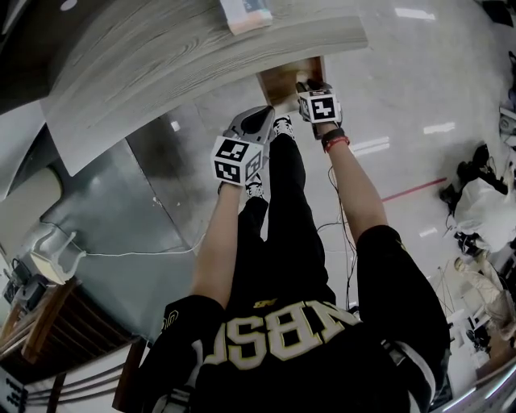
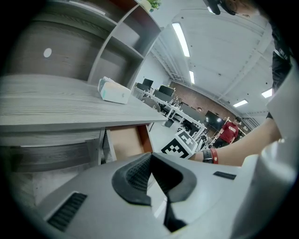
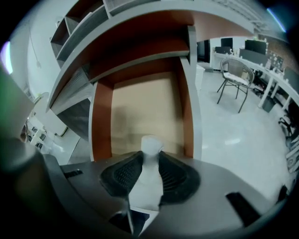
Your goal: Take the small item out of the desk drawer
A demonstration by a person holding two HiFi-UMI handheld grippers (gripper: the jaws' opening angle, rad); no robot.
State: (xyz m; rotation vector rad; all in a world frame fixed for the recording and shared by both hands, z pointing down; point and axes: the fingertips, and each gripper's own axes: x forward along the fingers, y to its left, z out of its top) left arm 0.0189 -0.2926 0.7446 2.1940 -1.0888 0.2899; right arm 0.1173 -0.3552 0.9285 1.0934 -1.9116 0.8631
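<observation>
Where the right gripper (image 3: 150, 161) comes to its tips, a small white item (image 3: 149, 144) stands between the two jaws. Both ribbed pads (image 3: 124, 175) bear against its sides, so the jaws stand partly apart and clamped on it. Its rounded top shows just past the pad tips.

The item sits over the near end of the drawer (image 3: 140, 107), roughly midway between the two reddish-brown side walls, with the tan floor visible beyond it. Whether it rests on that floor or is lifted clear cannot be told.

From the head view, the drawer (image 1: 282, 81) stands pulled out from under the desk (image 1: 201, 48), close to the front right corner. The right gripper (image 1: 310, 85) points steeply down into it. A white box (image 1: 246, 12) lies on the desk top near that same corner.

The left gripper (image 1: 258, 121) hangs in the air in front of the desk edge, just beside the drawer and apart from it. Its dark pads (image 2: 138, 175) meet at the tips, with nothing between them.
</observation>
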